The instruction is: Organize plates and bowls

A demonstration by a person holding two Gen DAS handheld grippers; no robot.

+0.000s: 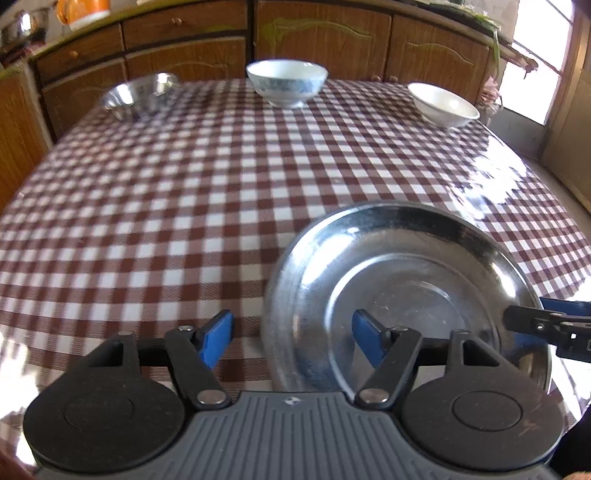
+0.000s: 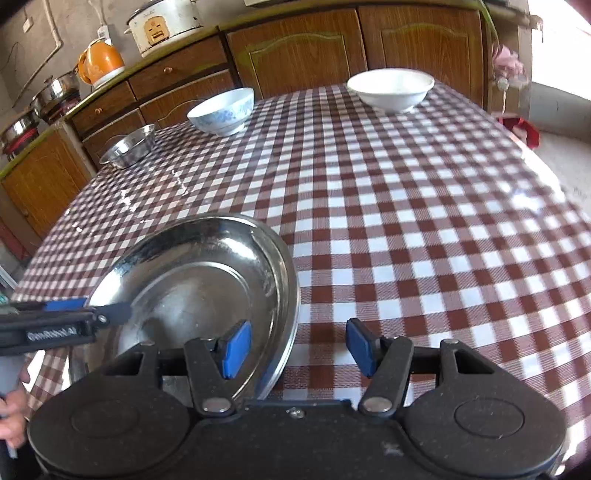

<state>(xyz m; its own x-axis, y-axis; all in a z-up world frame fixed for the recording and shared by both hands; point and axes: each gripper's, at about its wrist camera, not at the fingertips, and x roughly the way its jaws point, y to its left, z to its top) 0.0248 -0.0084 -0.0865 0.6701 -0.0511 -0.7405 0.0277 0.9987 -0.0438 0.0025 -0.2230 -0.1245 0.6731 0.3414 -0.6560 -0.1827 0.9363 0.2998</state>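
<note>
A steel plate (image 1: 406, 291) lies near the table's front edge; it also shows in the right wrist view (image 2: 207, 280). My left gripper (image 1: 291, 341) is open, its jaws straddling the plate's left rim. My right gripper (image 2: 297, 347) is open, its jaws straddling the plate's right rim. Each gripper shows in the other's view, with blue pads above and below the rim edge. A blue-patterned bowl (image 1: 286, 83), a white bowl (image 1: 443, 103) and a small steel bowl (image 1: 140, 94) stand at the table's far side.
The round table (image 1: 184, 206) has a red-and-white checked cloth. Wooden cabinets (image 2: 303, 51) stand behind it. On the counter are a rice cooker (image 2: 164, 24), an orange kettle (image 2: 99, 62) and steel pots (image 2: 55, 92).
</note>
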